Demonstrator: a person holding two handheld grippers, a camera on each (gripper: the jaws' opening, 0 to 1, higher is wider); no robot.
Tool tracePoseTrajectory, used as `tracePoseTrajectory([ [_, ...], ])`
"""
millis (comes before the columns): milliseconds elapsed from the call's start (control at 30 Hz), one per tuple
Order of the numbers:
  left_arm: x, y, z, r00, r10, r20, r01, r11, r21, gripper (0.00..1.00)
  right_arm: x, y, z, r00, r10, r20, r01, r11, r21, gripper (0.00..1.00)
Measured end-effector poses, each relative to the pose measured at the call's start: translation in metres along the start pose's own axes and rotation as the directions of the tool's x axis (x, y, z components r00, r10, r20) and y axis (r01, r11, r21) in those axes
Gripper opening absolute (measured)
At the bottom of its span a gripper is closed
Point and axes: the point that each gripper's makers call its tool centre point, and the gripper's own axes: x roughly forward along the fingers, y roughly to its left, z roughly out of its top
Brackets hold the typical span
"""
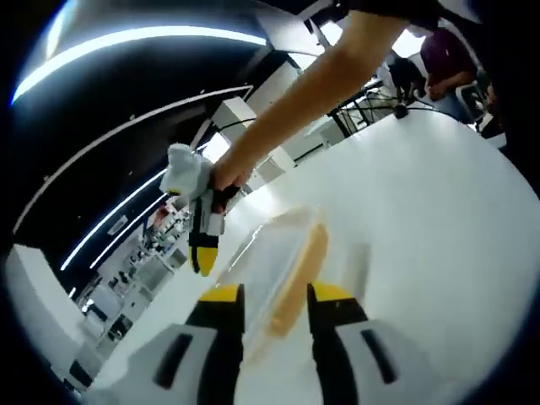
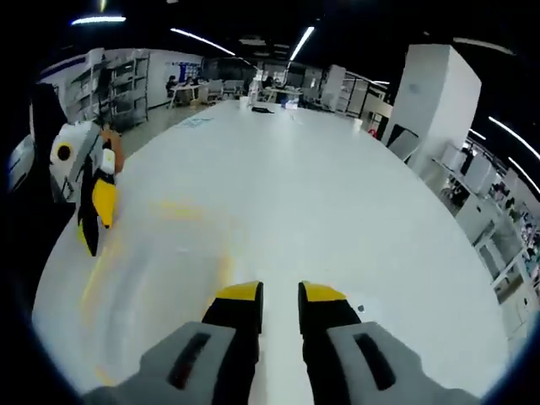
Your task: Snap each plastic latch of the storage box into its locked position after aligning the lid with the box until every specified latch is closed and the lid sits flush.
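Room: large dim hall with strip lights overhead, shelving and people at the far edges
Surface: broad white table [image 2: 337, 194], smooth and matte, round-edged in both views
Box: clear plastic storage box [image 1: 287, 270] with a tan or orange strip along it, lying on the table just ahead of the left gripper; heavily blurred, so lid seating and latch positions cannot be told
Left gripper: left gripper [image 1: 276, 297], yellow-tipped dark jaws on a grey body, standing narrowly apart with the blurred box seen between and past them; whether they touch it cannot be told
Right gripper: right gripper [image 2: 279, 295], jaws narrowly parted, nothing between them, over bare table; it also shows in the left gripper view, held in a hand [image 1: 229, 177] beyond the box
Materials: box looks thin, glossy and see-through, likely slippery on the smooth table
Risk: pressing a latch with the lid misaligned could leave a corner proud; a one-sided push may skate the light box across the table
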Motion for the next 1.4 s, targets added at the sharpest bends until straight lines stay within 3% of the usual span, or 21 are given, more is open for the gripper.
tracePoseTrajectory([
  [67, -0.009, 0.009, 0.0, 0.999, 0.032, 0.026, -0.031, 0.998, -0.051, 0.32, -0.011, -0.002, 0.004, 0.998, -0.055, 0.033, 0.055, 0.998, 0.023, 0.21],
  [167, -0.022, 0.022, -0.002, 0.996, 0.08, 0.037, -0.076, 0.992, -0.102, 0.35, -0.044, 0.001, 0.011, 0.978, -0.163, 0.127, 0.151, 0.983, 0.102, 0.24],
  [267, -0.033, 0.031, -0.002, 0.992, 0.113, 0.063, -0.101, 0.981, -0.166, 0.37, -0.078, 0.002, 0.011, 0.94, -0.283, 0.188, 0.253, 0.953, 0.168, 0.26],
  [367, -0.044, 0.04, 0.0, 0.984, 0.15, 0.097, -0.124, 0.964, -0.234, 0.4, -0.108, 0.011, 0.009, 0.901, -0.355, 0.249, 0.289, 0.92, 0.266, 0.3],
  [433, -0.049, 0.045, 0.0, 0.98, 0.169, 0.106, -0.136, 0.954, -0.266, 0.43, -0.125, 0.015, 0.002, 0.876, -0.411, 0.253, 0.341, 0.898, 0.279, 0.31],
  [500, -0.057, 0.053, -0.002, 0.972, 0.215, 0.099, -0.181, 0.944, -0.277, 0.48, -0.147, 0.021, -0.005, 0.832, -0.487, 0.266, 0.396, 0.857, 0.33, 0.34],
  [600, -0.066, 0.059, 0.002, 0.956, 0.26, 0.132, -0.205, 0.92, -0.333, 0.5, -0.172, 0.031, -0.015, 0.783, -0.562, 0.266, 0.45, 0.808, 0.381, 0.4],
  [667, -0.072, 0.064, 0.003, 0.943, 0.301, 0.143, -0.234, 0.904, -0.358, 0.53, -0.187, 0.039, -0.019, 0.747, -0.611, 0.263, 0.502, 0.777, 0.38, 0.43],
  [733, -0.076, 0.067, 0.001, 0.938, 0.319, 0.132, -0.252, 0.894, -0.37, 0.57, -0.201, 0.048, -0.022, 0.708, -0.659, 0.255, 0.558, 0.743, 0.37, 0.46],
  [867, -0.087, 0.073, -0.001, 0.924, 0.368, 0.101, -0.302, 0.867, -0.396, 0.72, -0.217, 0.068, -0.023, 0.666, -0.703, 0.249, 0.601, 0.704, 0.379, 0.53],
  [967, -0.097, 0.075, 0.002, 0.91, 0.402, 0.103, -0.33, 0.852, -0.407, 0.72, -0.231, 0.085, -0.024, 0.615, -0.747, 0.253, 0.638, 0.66, 0.398, 0.57],
  [1067, -0.105, 0.073, 0.004, 0.903, 0.415, 0.108, -0.336, 0.842, -0.422, 0.75, -0.24, 0.099, -0.027, 0.57, -0.784, 0.246, 0.663, 0.616, 0.426, 0.64],
  [1200, -0.116, 0.077, 0.005, 0.88, 0.464, 0.096, -0.38, 0.812, -0.444, 0.82, -0.254, 0.115, -0.033, 0.503, -0.831, 0.236, 0.703, 0.553, 0.447, 0.7],
  [1233, -0.121, 0.08, 0.005, 0.869, 0.487, 0.089, -0.399, 0.796, -0.455, 0.86, -0.255, 0.119, -0.034, 0.497, -0.836, 0.233, 0.707, 0.546, 0.45, 0.72],
  [1333, -0.124, 0.078, 0.006, 0.87, 0.487, 0.08, -0.404, 0.796, -0.451, 0.9, -0.261, 0.131, -0.039, 0.472, -0.853, 0.221, 0.714, 0.518, 0.472, 0.77],
  [1400, -0.129, 0.078, 0.006, 0.863, 0.501, 0.069, -0.42, 0.786, -0.453, 0.91, -0.264, 0.142, -0.044, 0.456, -0.865, 0.211, 0.713, 0.497, 0.494, 0.78],
])
